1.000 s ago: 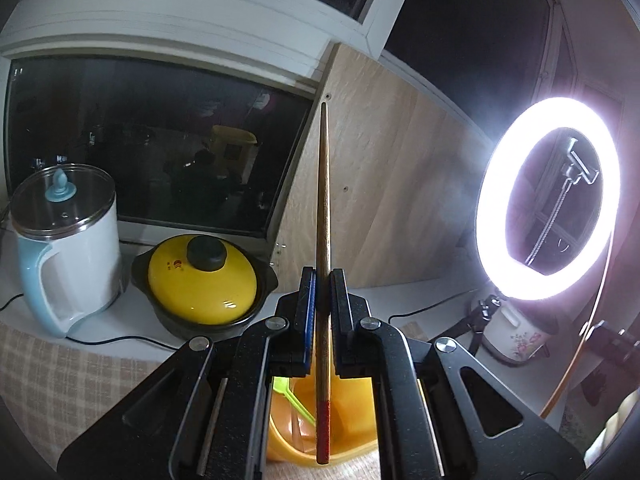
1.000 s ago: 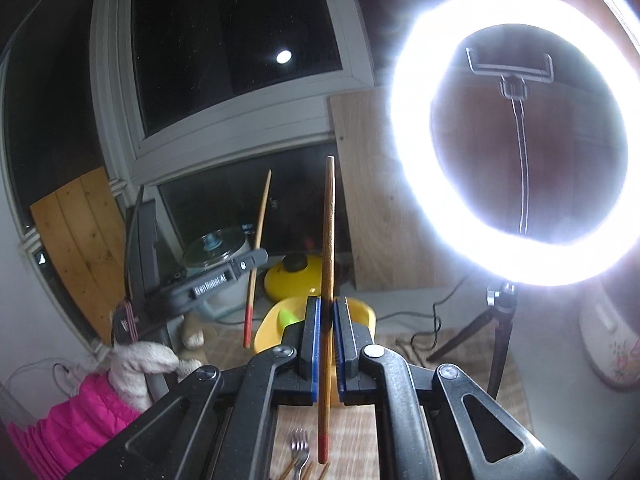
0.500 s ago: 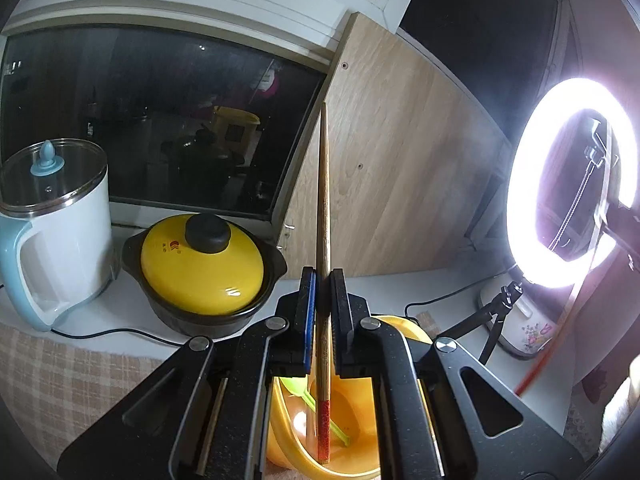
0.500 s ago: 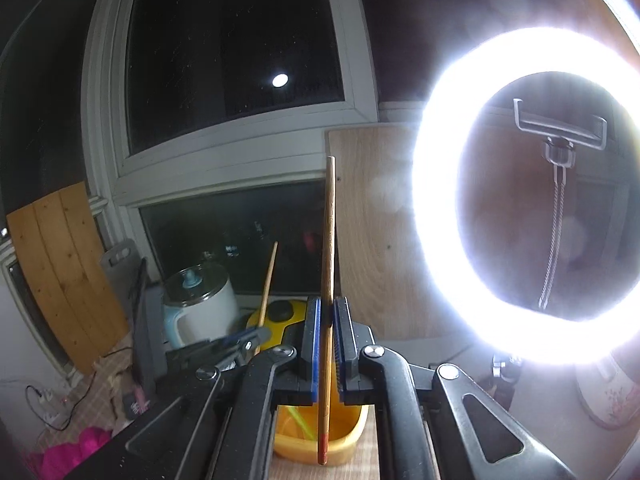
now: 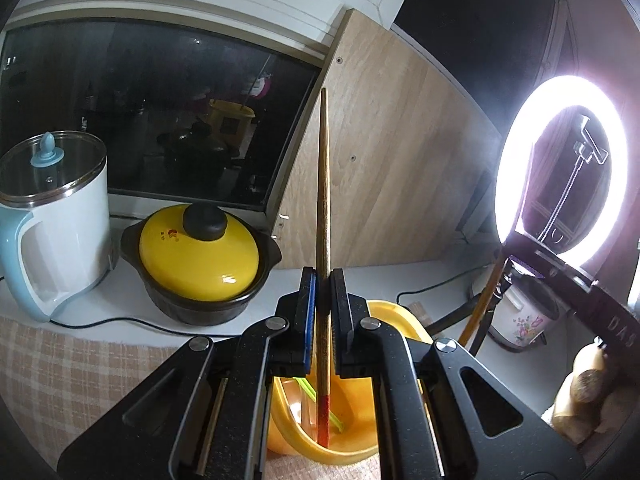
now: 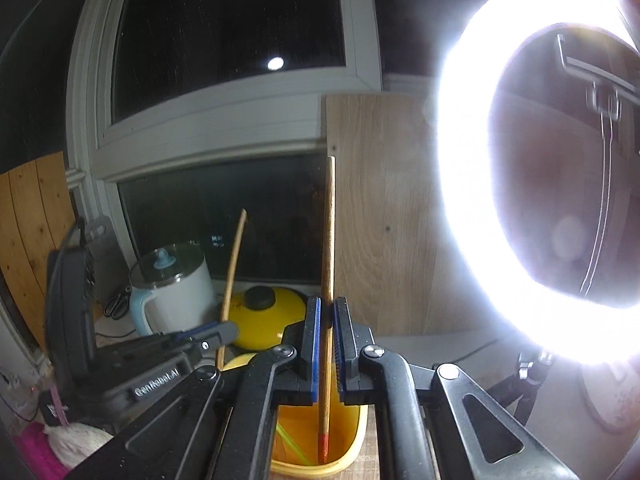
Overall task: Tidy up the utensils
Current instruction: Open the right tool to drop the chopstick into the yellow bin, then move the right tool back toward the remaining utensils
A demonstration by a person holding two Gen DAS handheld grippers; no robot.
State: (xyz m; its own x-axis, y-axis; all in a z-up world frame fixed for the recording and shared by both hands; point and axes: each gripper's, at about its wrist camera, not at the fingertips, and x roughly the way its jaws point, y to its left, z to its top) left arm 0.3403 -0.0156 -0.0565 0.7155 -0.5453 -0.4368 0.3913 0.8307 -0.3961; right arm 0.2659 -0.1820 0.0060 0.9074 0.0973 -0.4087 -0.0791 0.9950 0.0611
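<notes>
Two grippers each clamp one wooden chopstick upright: the left gripper (image 5: 322, 280) pinches its chopstick (image 5: 323, 208) at the centre of the left wrist frame, its red tip low over the yellow bin (image 5: 394, 314). At the centre of the right wrist frame the right gripper (image 6: 327, 312) grips the other chopstick (image 6: 329, 248), its red end reaching down inside the bin, with a green utensil (image 6: 290, 442) lying in the lower middle. A yellow-lidded pot (image 5: 200, 250) and a white kettle (image 5: 56, 216) stand at the left of the left wrist frame, a ring light (image 5: 560, 168) at its right.
</notes>
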